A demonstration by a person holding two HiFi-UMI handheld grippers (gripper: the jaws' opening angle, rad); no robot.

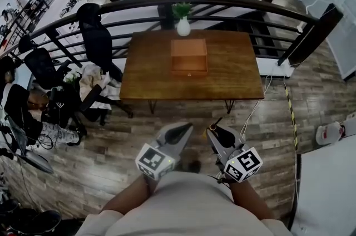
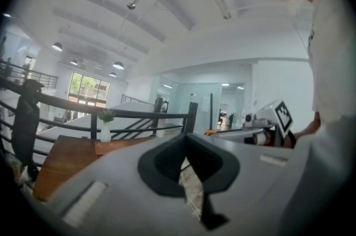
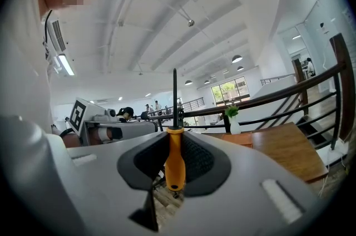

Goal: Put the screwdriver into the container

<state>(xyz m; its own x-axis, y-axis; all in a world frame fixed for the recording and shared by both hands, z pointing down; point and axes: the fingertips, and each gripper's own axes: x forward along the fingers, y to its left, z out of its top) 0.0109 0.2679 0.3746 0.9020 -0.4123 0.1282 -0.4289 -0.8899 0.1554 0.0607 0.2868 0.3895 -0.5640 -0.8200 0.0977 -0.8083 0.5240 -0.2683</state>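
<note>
Screwdriver clamped by its orange handle in the right hand-held gripper, left hand-held gripper closed, empty. I'd step closer and lower it tip-first into the wooden container on the desk.

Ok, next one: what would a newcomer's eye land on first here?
The orange-handled screwdriver, clamped in the right tongs with its dark shaft sticking out past the tips. Ahead, across a stretch of wooden floor, stands a wooden table with a shallow wooden box in its middle and a small plant in a white vase at the far edge. The left tongs are shut on nothing.
</note>
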